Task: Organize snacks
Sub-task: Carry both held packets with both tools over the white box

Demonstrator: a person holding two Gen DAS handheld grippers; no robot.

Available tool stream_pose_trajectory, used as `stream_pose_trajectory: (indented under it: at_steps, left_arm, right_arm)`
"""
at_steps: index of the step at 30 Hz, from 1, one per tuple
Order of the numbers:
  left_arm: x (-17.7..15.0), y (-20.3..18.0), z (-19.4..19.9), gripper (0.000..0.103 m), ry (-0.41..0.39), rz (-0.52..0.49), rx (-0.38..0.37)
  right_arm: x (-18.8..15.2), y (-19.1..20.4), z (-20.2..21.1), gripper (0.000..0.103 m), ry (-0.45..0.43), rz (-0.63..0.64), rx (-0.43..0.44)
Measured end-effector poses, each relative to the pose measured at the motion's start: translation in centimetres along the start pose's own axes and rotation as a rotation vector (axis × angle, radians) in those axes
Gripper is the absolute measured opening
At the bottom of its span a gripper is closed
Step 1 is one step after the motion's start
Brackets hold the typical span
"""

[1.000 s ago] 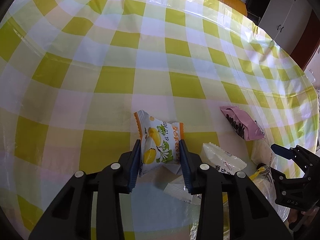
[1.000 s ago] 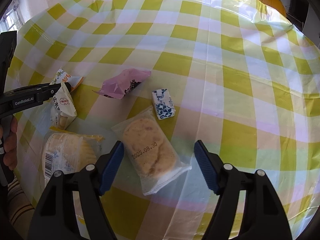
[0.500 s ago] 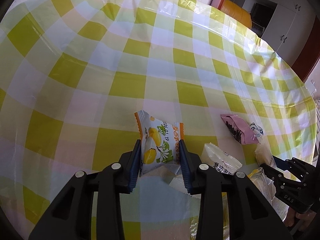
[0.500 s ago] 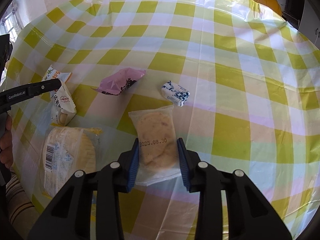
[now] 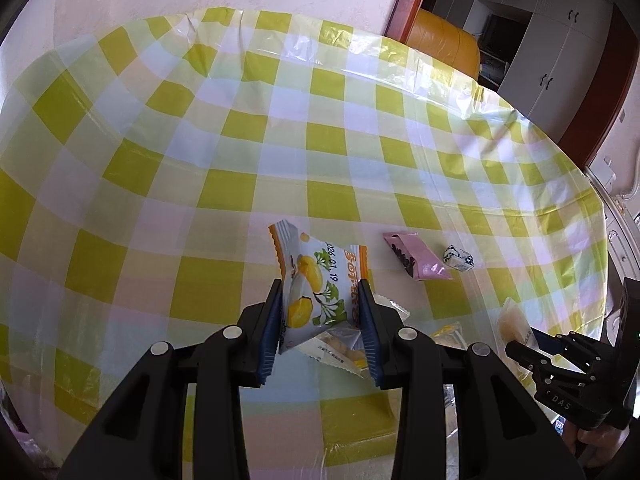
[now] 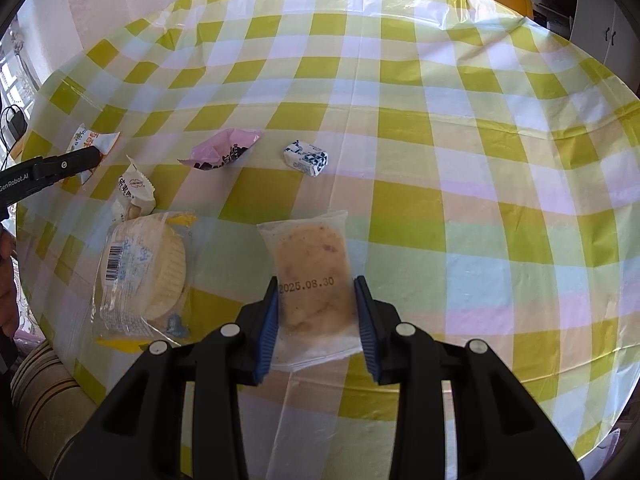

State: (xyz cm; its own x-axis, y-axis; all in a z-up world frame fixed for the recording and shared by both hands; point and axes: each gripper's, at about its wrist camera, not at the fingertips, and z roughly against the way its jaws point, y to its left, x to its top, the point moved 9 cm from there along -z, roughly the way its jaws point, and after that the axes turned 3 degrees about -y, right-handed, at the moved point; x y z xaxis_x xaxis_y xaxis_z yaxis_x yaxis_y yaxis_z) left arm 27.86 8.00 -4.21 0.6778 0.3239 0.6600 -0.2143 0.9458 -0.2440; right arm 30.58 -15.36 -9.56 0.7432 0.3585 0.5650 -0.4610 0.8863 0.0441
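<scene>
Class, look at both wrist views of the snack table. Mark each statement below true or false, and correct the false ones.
1. The left tool grips a packet printed with yellow fruit. True.
2. The right tool is empty. False: it is shut on a clear-wrapped biscuit.
3. The pink packet lies beside a small blue-and-white packet. True.
4. The tablecloth is red and white. False: it is yellow-green and white check.
5. The barcoded cake pack is held by a tool. False: it lies on the table.
</scene>
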Motion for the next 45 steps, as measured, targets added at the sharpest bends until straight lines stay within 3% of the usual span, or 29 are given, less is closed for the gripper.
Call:
stream_pose_trajectory:
  at_steps: [22,34,45]
  left_arm:
    - [-2.8,-11.9,4.4,0.035,-0.005,-0.153,-0.153]
    - [-7.5,-21.5,4.9,0.035,0.073,-0.301,-0.292]
    - [-13.3,-31.4,5.2,0.035,0.181,-0.469,-0.446]
  right_arm:
    - [-5.4,-5.3,6.9,0.036,-0.031,-0.113,-0.055]
    - [-9.7,-10.3,10.8,0.036,-0.038,-0.196,-0.12]
    - [-15.9,-18.2,15.1,0.036,-0.03,-0.319,-0.24]
